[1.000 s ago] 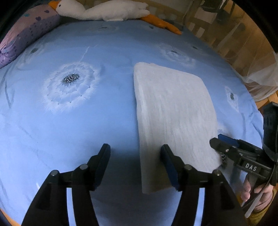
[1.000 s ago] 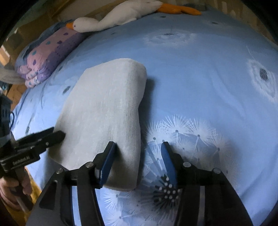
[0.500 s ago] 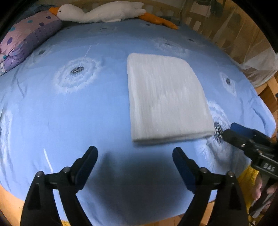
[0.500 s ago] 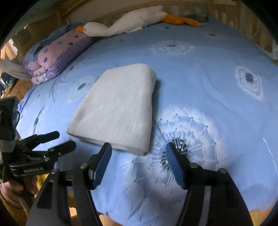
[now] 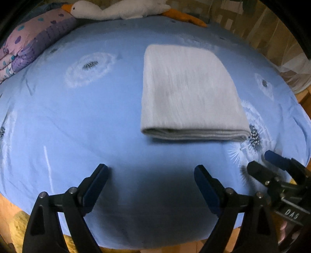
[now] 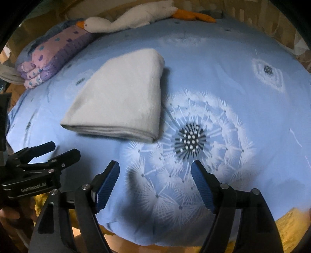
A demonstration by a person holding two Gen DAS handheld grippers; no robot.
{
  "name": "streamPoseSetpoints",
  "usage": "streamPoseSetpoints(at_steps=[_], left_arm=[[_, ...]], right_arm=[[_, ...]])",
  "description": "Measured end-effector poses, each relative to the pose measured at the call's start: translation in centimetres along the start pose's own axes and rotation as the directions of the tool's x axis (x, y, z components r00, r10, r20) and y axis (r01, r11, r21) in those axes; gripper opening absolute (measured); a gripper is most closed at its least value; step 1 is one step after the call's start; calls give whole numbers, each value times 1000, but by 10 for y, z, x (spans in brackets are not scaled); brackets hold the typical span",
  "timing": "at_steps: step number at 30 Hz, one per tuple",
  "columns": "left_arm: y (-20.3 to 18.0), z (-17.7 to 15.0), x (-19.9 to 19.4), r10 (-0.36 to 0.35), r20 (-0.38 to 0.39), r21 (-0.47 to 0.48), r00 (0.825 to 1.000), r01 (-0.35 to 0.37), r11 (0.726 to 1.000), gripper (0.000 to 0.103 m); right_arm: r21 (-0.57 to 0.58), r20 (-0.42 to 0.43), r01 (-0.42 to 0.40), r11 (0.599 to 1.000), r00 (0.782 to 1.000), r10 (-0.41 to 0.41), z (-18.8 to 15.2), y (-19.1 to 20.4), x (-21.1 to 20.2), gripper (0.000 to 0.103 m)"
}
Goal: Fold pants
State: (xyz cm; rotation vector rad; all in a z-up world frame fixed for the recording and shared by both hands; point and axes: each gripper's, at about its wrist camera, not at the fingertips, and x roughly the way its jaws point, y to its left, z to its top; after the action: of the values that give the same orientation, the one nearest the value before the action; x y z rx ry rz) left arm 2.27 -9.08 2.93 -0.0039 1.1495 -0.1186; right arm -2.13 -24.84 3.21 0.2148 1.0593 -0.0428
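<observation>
bed (image 5: 77,126): blue dandelion sheet | quilt (image 5: 29,44) far-left | wooden rails (image 5: 243,21) | dim light

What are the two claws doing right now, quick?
Left gripper: open, holding nothing, jaws just opened wider.
Right gripper: open, holding nothing, jaws just opened wider.

The folded pants (image 5: 190,91) are laid on the bed (image 5: 77,120); a plush goose (image 5: 120,9) and pillow (image 5: 33,42) are set behind them.

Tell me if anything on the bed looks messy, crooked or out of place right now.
Nothing stands out. The folded pants lie flat as a neat rectangle on the blue sheet, layered edges aligned. The goose plush and quilt sit at the far edge.
</observation>
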Motion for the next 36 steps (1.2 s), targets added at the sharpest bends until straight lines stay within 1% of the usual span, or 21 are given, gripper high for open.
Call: streamPoseSetpoints(at_steps=[3,4,6,10,15,36], left_arm=[[-5,-4,11,21,-20,15,1000,-21,1000,95],[-7,-4,12,27,-21,21,999,-26,999,96],[-9,-5,14,35,-21,27,999,-34,999,98],[-12,-7,15,45,-20,29,999,-45,999,99],[-17,-8,15,47,-17,32,999,-46,998,99],[-11,-10,15,32,-11,37,999,-32,999,100]], right_arm=[[5,-29,13,1000,1000,-12,-8,-1,11,78],[-4,-23,24,1000,999,-24,-11,0,14,78],[-26,-10,34,999,999,-35,-14,3,16,84],[-53,0,54,997,999,-54,-16,9,20,89],[-42,8,45,998,999,-45,-16,7,20,91],[-35,26,34,999,999,-33,-17,4,21,94]])
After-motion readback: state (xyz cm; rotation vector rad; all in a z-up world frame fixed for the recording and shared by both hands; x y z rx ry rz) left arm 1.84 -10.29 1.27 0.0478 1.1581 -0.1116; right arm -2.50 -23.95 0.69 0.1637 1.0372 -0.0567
